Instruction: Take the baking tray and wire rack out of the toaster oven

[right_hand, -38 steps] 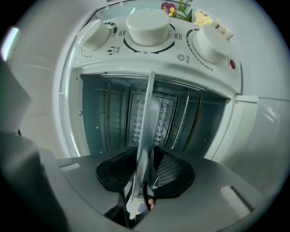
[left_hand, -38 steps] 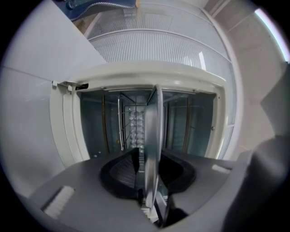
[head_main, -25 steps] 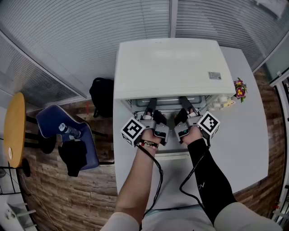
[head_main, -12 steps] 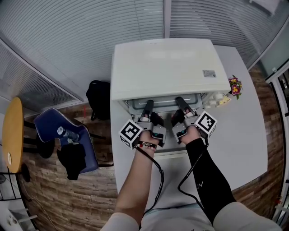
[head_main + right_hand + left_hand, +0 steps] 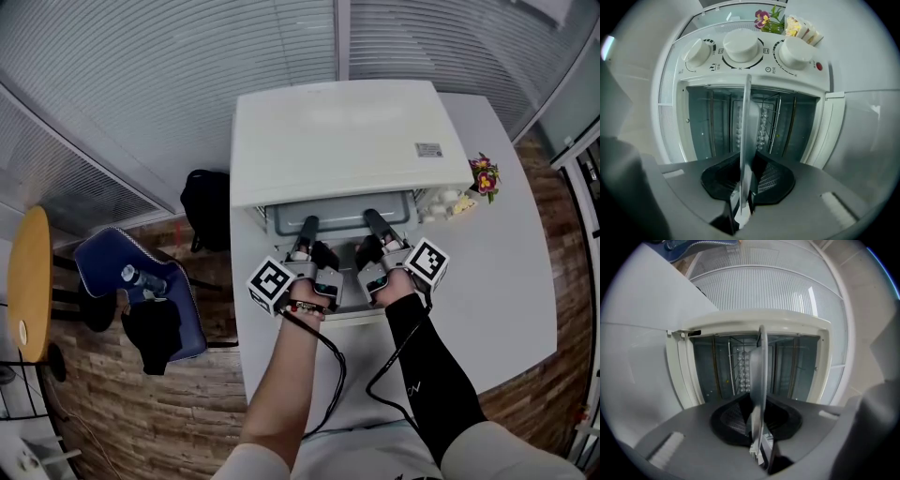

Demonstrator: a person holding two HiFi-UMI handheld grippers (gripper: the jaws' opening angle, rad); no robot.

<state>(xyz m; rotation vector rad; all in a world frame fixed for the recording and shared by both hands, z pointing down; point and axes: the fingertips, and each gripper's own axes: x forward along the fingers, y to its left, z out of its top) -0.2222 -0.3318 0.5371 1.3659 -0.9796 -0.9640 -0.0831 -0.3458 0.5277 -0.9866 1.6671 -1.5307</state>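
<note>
Jaws narrowed to a slim gap, the left gripper pinches the 6 o'clock rim of the baking tray while the right gripper, jaws closing, clamps the same rim, the tray jutting partway from the toaster oven, wire rack inside.

Grey baking tray flat, half out of the open white toaster oven; thin wire rack deeper inside, behind it
</note>
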